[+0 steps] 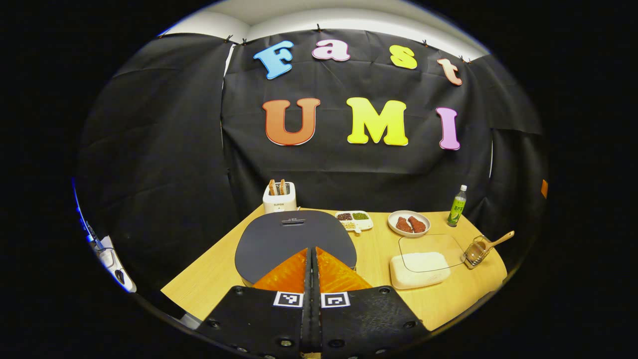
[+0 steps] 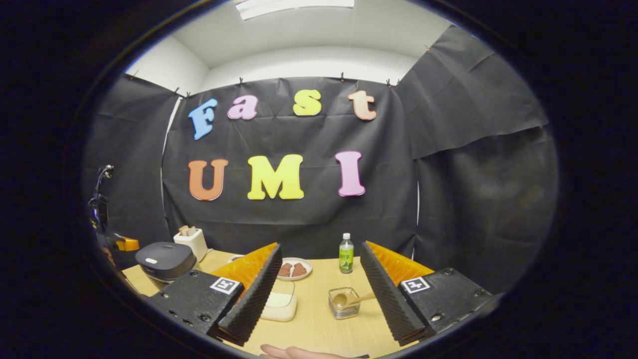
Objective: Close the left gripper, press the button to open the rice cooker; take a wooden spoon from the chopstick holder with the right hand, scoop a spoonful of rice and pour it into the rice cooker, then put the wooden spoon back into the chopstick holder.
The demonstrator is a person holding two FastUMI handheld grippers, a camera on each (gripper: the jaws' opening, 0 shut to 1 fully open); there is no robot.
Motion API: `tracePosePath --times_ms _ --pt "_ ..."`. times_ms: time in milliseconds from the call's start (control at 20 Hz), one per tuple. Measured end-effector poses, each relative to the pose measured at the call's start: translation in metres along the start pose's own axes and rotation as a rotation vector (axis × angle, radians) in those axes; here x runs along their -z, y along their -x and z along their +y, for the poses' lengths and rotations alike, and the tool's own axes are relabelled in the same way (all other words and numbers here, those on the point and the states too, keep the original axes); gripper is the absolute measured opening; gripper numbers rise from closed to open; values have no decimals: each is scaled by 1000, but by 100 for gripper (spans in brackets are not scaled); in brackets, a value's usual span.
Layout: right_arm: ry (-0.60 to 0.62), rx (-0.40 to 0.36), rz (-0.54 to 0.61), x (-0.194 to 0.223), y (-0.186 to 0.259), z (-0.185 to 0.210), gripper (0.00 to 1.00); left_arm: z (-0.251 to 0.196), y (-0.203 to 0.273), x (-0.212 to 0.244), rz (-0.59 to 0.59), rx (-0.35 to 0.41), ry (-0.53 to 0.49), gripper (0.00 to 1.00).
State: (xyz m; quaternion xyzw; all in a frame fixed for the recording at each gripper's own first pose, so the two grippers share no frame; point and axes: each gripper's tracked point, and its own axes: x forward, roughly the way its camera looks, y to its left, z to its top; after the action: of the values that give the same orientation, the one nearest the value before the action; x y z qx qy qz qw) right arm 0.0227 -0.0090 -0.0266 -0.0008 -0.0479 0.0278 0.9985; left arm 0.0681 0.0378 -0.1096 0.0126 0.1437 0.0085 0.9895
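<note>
The dark, closed rice cooker point(image 1: 294, 239) stands right in front of my left gripper point(image 1: 312, 250), which is shut with nothing held, its tips over the near part of the lid. The lid's button point(image 1: 293, 221) lies beyond the tips. To the right, a wire chopstick holder point(image 1: 475, 253) holds a wooden spoon point(image 1: 500, 240). A white rice container point(image 1: 420, 269) sits beside it. My right gripper point(image 2: 320, 247) is open and hangs above the table, short of the holder point(image 2: 344, 304) and spoon point(image 2: 352, 298). The cooker point(image 2: 166, 262) is far to its left.
A toaster point(image 1: 279, 198) with bread stands behind the cooker. A sectioned dish point(image 1: 355, 219), a plate of meat point(image 1: 408, 223) and a green bottle point(image 1: 456, 205) line the back of the wooden table point(image 1: 369, 259). Part of a hand point(image 2: 299, 353) shows at the bottom edge.
</note>
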Motion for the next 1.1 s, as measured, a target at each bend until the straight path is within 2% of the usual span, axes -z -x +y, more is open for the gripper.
tracePosePath --times_ms 300,600,800,1050,1100 --pt "-29 15 44 23 -12 -13 100 4 -32 34 111 -25 -38 0" --pt "-27 18 60 36 -18 -21 100 20 -52 43 139 -64 1 0" --pt "-35 8 85 41 -15 -22 100 20 -55 50 150 -56 -7 0" --pt "-33 9 77 37 -12 -19 100 20 -56 65 221 -46 25 0" --pt "-33 4 80 38 -11 -17 100 21 -52 60 195 -44 28 0"
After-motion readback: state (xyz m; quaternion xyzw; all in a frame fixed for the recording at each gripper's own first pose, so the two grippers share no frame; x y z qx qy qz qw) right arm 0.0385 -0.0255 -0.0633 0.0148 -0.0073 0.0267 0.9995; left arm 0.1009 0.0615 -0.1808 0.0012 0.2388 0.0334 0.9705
